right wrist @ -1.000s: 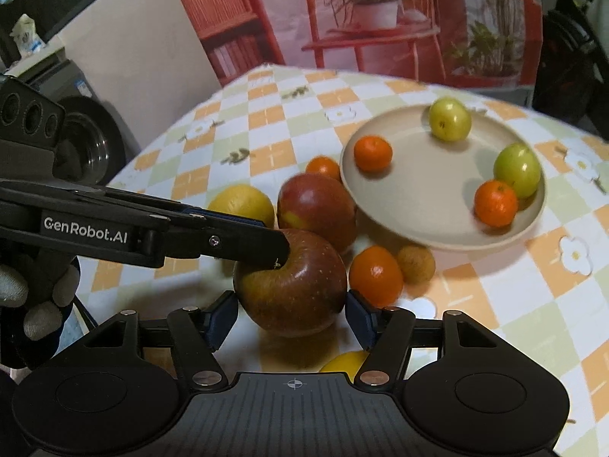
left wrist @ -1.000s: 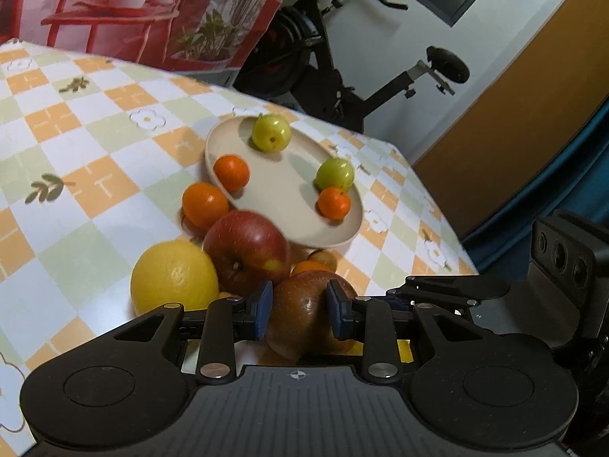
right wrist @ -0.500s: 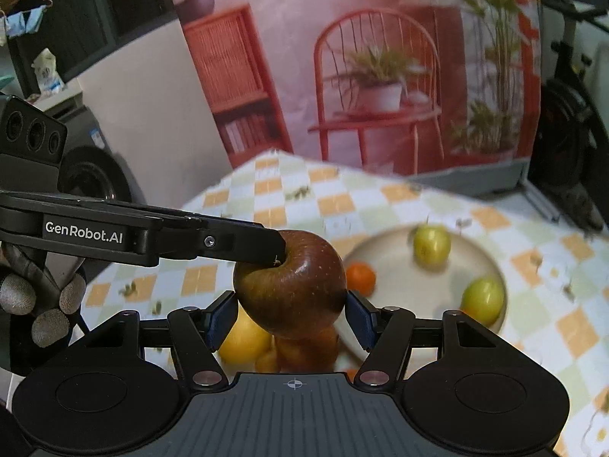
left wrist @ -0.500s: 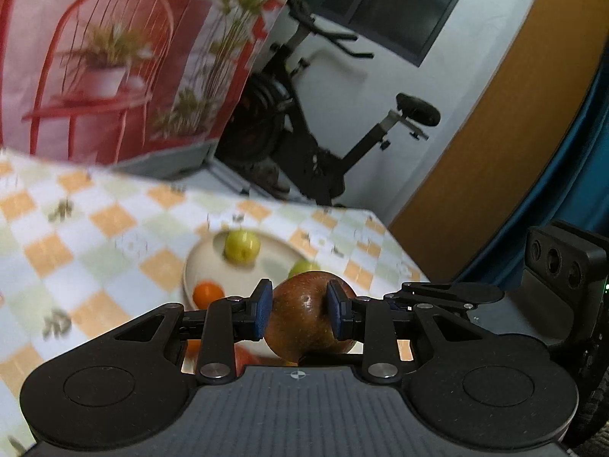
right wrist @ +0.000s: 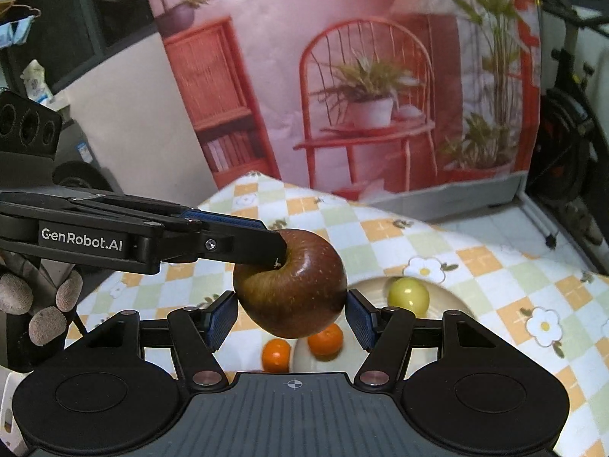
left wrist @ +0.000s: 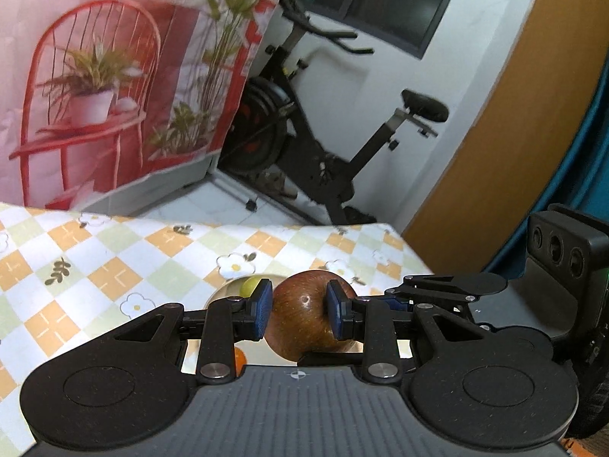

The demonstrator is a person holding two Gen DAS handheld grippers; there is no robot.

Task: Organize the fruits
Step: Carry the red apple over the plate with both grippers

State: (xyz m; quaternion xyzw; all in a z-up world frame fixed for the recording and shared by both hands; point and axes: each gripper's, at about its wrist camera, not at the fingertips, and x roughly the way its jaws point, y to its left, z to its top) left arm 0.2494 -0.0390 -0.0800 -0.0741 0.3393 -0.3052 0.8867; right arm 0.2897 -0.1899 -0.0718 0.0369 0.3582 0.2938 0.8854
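Note:
A dark red apple (left wrist: pixel 304 316) is held in the air between both grippers. My left gripper (left wrist: pixel 298 314) is shut on it, top and bottom, and shows in the right wrist view as a black arm (right wrist: pixel 152 236). My right gripper (right wrist: pixel 291 318) is shut on the apple (right wrist: pixel 291 282) at its sides. Below lies the beige plate (right wrist: pixel 453 301) with a green fruit (right wrist: pixel 408 296) and a tangerine (right wrist: pixel 325 339). Another tangerine (right wrist: pixel 276 354) lies on the cloth beside the plate.
The table has an orange, green and white checked cloth (left wrist: pixel 114 266). An exercise bike (left wrist: pixel 304 144) stands beyond the far edge. A printed backdrop (right wrist: pixel 361 76) hangs behind the table. A green fruit (left wrist: pixel 249 285) and a tangerine (left wrist: pixel 239 360) peek past the left fingers.
Both grippers have lifted the apple up off the table together. The other fruits and the plate have dropped low in both views.

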